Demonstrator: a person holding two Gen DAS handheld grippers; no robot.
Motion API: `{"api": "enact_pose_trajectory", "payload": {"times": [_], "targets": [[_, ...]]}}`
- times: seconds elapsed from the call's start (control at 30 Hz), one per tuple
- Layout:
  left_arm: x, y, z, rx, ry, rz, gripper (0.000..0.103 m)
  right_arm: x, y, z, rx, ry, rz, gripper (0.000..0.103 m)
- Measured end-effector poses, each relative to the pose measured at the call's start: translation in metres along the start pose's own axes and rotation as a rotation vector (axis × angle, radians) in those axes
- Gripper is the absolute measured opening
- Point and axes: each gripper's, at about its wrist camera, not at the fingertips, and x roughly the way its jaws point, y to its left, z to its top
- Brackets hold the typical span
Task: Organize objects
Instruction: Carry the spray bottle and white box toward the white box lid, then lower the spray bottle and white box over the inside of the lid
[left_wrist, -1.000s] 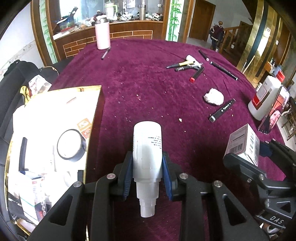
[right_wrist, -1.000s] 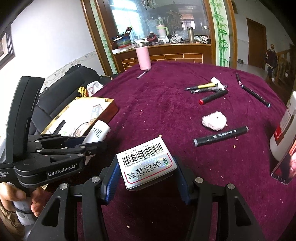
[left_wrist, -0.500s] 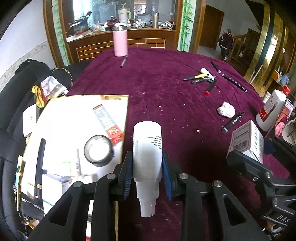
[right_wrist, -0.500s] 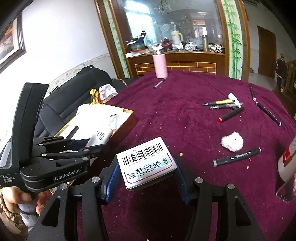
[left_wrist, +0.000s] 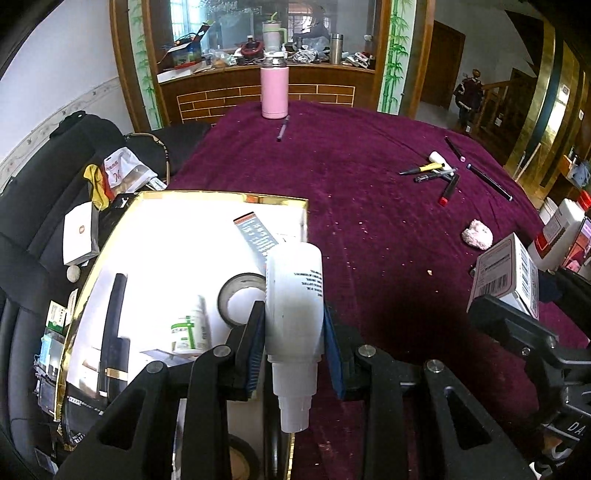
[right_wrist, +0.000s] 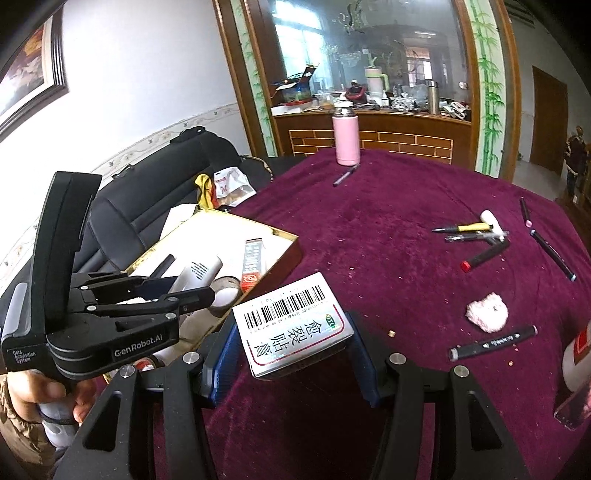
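Nearby – tape roll (left_wrist: 236, 295), pens (left_wrist: 439, 177) – unobstructed.

Left tool (left_wrist: 294, 325): tilted downward, blue pads clamped on a white bottle (left_wrist: 294, 295). Right tool (right_wrist: 291, 343): angled downward, pads pressed against both sides of a small box (right_wrist: 291, 325). A hand (right_wrist: 40, 402) grips the left tool's handle.

A: The cloth on the bench (left_wrist: 369, 192) is deep purple, speckled with pale crumbs.

B: The bottle (left_wrist: 293, 295) is white with small black print, and the box (right_wrist: 291, 325) is white with a black barcode and a red border.

A: The flask (left_wrist: 274, 92) is pink, the tray (left_wrist: 221, 197) gold-rimmed and white inside.

B: The fingers (left_wrist: 255, 350) have blue pads on black frames.
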Motion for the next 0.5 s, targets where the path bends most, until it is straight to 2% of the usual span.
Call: {"api": "enact_pose_trajectory", "payload": {"times": [0.5], "targets": [[0.006,0.040,-0.001,-0.049,0.004,0.102,0.029,0.028,0.021,0.012,-0.035,0.024,0.047,0.060]]}}
